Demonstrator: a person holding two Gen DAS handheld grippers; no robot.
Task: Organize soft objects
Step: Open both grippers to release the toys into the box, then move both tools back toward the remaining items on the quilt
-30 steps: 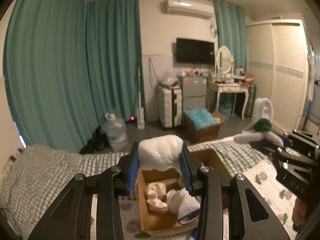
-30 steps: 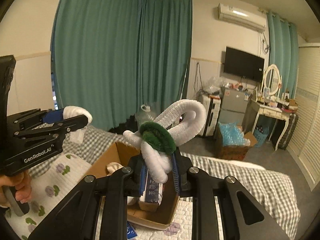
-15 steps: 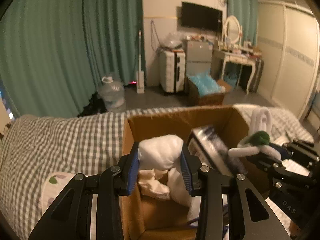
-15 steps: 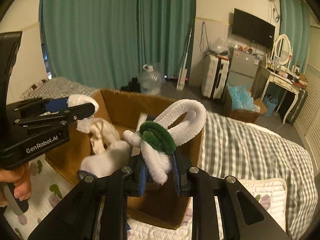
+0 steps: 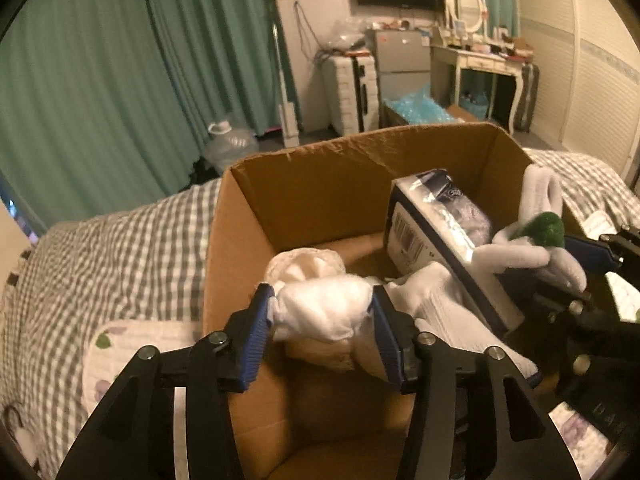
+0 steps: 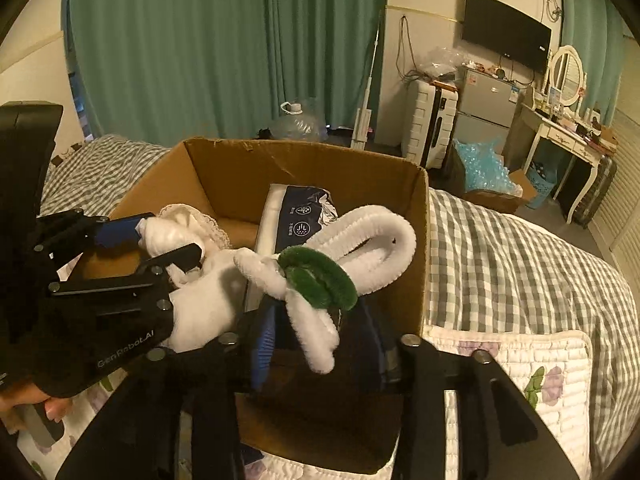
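Teal curtains (image 5: 120, 80) far left, checked bed cover (image 5: 120, 248) below. Cardboard box (image 5: 320, 168) sits on bed. Left tool (image 5: 322, 320) over box, jaws just widened, white cotton wad (image 5: 320, 308) between blue pads, apparently touching both. "GenRobot.AI" readable on its side in right view. Barcoded blue-white pack (image 5: 432, 224) leans inside box. Right tool (image 6: 320, 336) jaws just spread, white-and-green fuzzy toy (image 6: 320, 268) loose between them, over box. Suitcase (image 6: 430, 124), wall TV (image 6: 506, 42), dressing table (image 6: 568, 132) rightward.
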